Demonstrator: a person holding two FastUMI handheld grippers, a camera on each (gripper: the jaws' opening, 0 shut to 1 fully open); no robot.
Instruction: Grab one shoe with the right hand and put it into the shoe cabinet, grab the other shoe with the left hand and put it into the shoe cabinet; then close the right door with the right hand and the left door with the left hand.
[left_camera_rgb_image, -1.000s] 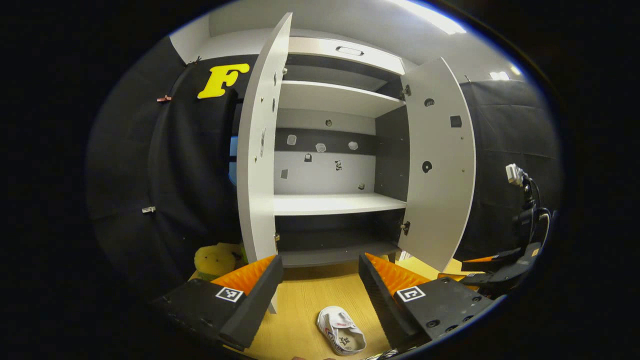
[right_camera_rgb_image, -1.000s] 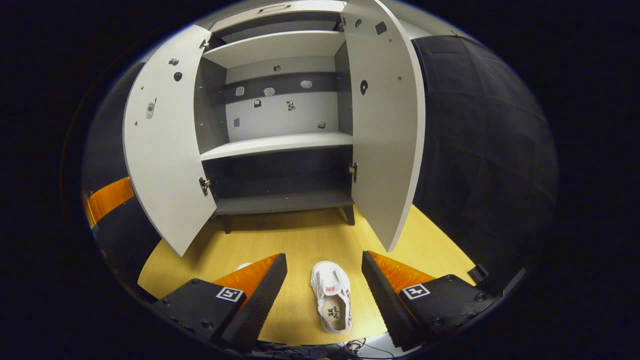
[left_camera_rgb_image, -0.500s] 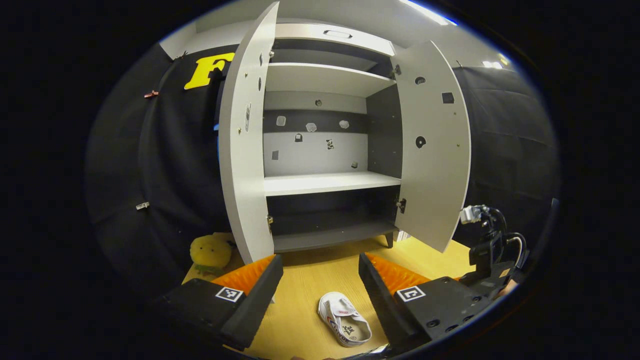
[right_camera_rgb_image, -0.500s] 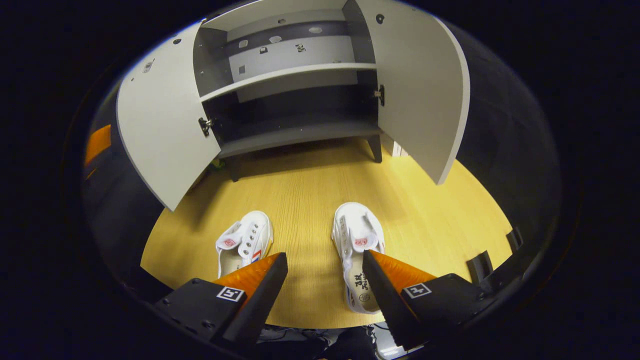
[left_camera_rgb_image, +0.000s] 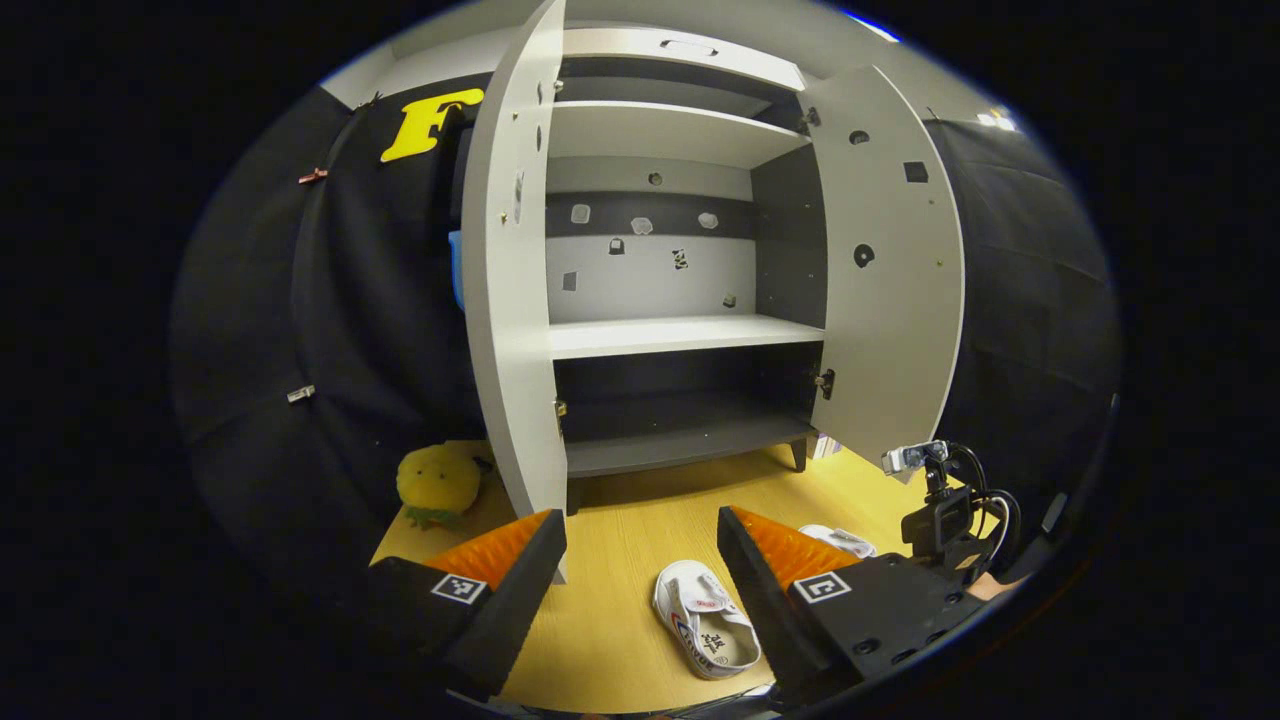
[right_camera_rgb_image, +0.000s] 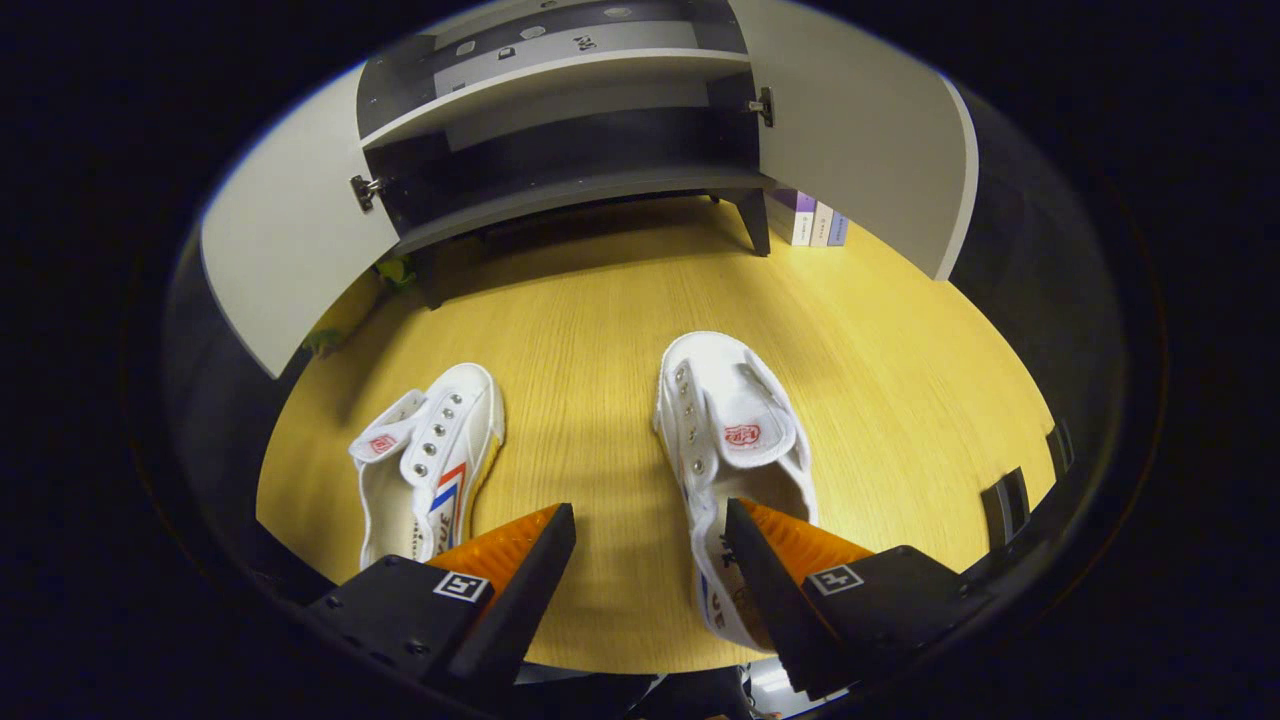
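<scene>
Two white canvas shoes lie on the wooden floor before the open shoe cabinet (right_camera_rgb_image: 560, 195). In the right gripper view, my right gripper (right_camera_rgb_image: 650, 515) is open and low over the floor. Its right finger reaches over the heel opening of the right shoe (right_camera_rgb_image: 728, 430), while the left shoe (right_camera_rgb_image: 432, 455) lies beside its left finger. In the left gripper view, my left gripper (left_camera_rgb_image: 641, 520) is open and held higher, facing the cabinet (left_camera_rgb_image: 680, 335). The left shoe (left_camera_rgb_image: 705, 622) lies between and below its fingers, and part of the other shoe (left_camera_rgb_image: 838, 540) peeks out behind the right finger.
Both cabinet doors stand wide open, the left door (left_camera_rgb_image: 510, 300) and the right door (left_camera_rgb_image: 890, 270). A yellow plush toy (left_camera_rgb_image: 438, 485) sits left of the cabinet. Several books (right_camera_rgb_image: 815, 218) stand by its right leg. The other gripper's camera mount (left_camera_rgb_image: 935, 505) shows low on the right.
My right gripper has dropped and tilted down towards the shoes, so its right finger now reaches over the right shoe's heel. The left gripper has shifted slightly; both stay open.
</scene>
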